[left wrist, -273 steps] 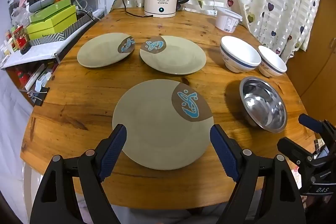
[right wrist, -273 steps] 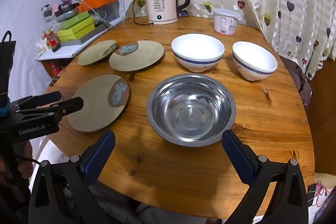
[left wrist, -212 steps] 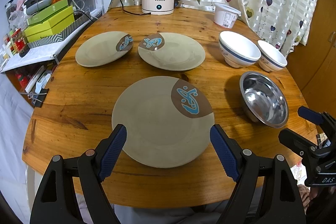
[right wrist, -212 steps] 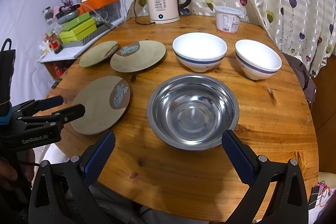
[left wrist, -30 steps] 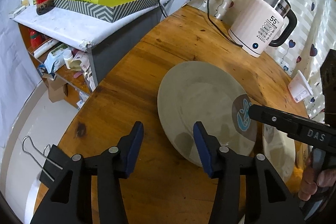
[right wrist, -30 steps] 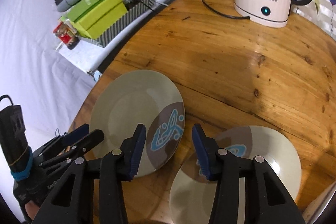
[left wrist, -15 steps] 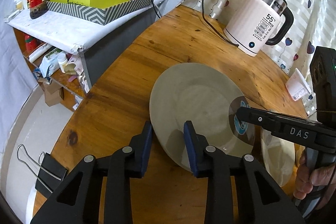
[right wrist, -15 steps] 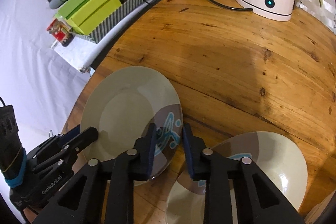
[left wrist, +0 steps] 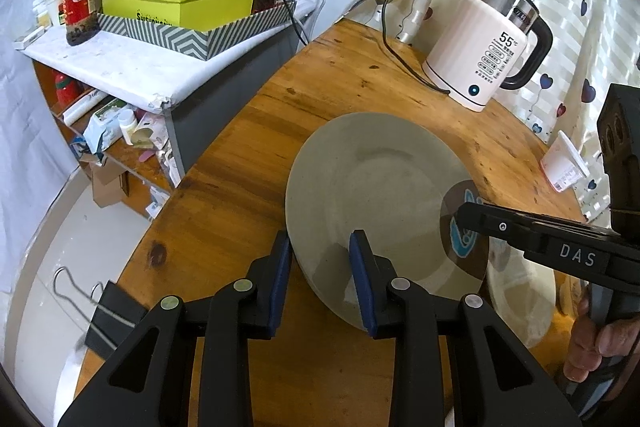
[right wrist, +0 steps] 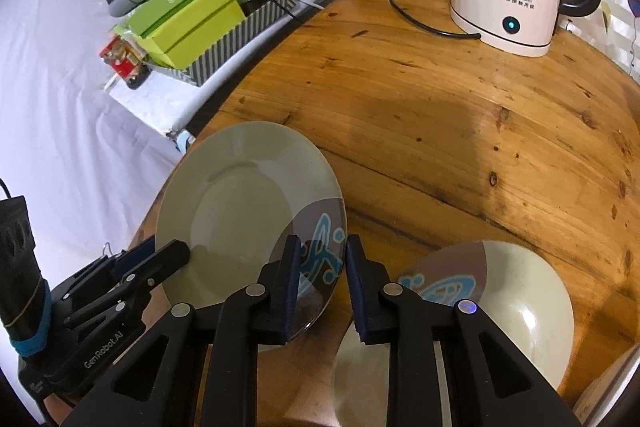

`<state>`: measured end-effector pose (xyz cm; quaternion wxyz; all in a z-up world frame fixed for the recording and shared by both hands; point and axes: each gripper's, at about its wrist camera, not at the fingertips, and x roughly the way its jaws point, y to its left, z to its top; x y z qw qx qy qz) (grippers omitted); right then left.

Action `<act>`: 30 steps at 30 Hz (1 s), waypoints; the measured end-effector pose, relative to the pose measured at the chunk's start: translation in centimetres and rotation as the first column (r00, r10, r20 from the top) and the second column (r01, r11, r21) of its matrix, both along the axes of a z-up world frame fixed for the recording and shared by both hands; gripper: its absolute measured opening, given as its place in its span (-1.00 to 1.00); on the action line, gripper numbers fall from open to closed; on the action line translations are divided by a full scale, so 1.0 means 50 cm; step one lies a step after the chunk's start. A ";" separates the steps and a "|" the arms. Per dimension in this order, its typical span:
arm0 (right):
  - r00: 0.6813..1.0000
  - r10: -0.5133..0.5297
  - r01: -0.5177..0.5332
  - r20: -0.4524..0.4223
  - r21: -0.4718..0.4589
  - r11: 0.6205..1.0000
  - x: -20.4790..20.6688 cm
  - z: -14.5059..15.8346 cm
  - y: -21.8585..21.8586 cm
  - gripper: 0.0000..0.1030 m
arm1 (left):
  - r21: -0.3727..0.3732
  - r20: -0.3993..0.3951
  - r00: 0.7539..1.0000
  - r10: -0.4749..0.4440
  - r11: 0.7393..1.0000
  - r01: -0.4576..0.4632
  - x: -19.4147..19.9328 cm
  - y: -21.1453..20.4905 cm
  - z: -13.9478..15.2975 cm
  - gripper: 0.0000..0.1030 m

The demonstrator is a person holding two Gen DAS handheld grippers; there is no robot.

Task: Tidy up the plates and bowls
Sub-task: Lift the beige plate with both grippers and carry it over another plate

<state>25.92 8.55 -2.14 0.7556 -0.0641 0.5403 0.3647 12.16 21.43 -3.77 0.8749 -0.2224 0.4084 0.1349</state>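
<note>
Counter: round, wooden. It runs ahead of and below both claws. A white kettle stands at its far side, well apart from them.

Plate: the grey one with the brown and blue patch. It lies straight ahead of both claws and is caught between them. It is round, so it has no long axis to line up on. Its near edge looks lifted a little off the wood, though I cannot be sure.

Second plate: same pattern, flat on the counter. It is just to the right of the right claw and close beside the held plate's patterned edge. From the left claw it lies beyond the right one.

Left claw: clenched on the plain near-left rim, one pad outside the edge and one over the plate's face. Its jaws have just been closing with the rim between them.

Right claw: clenched on the patterned rim across the plate from the left claw. Its jaws have just been closing too, with the rim between them.

Key relation: both hands are on the plate, but the right hand is nearer the second plate. My judgement is that the carry goes rightward, led by the right claw.

Risk: both grips are thin rim pinches, so an uneven lift could tilt the plate.
</note>
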 end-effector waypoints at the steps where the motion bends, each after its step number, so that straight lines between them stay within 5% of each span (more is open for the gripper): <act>1: 1.000 -0.001 0.001 -0.001 0.002 1.000 -0.003 0.003 -0.003 -0.57 | 0.000 0.003 1.000 -0.001 1.000 0.001 -0.005 -0.002 0.004 -0.40; 30: 0.995 -0.099 0.099 0.012 0.022 0.995 -0.226 0.064 -0.232 -0.57 | 0.028 0.006 0.991 -0.137 0.990 0.137 -0.163 -0.187 0.060 -0.40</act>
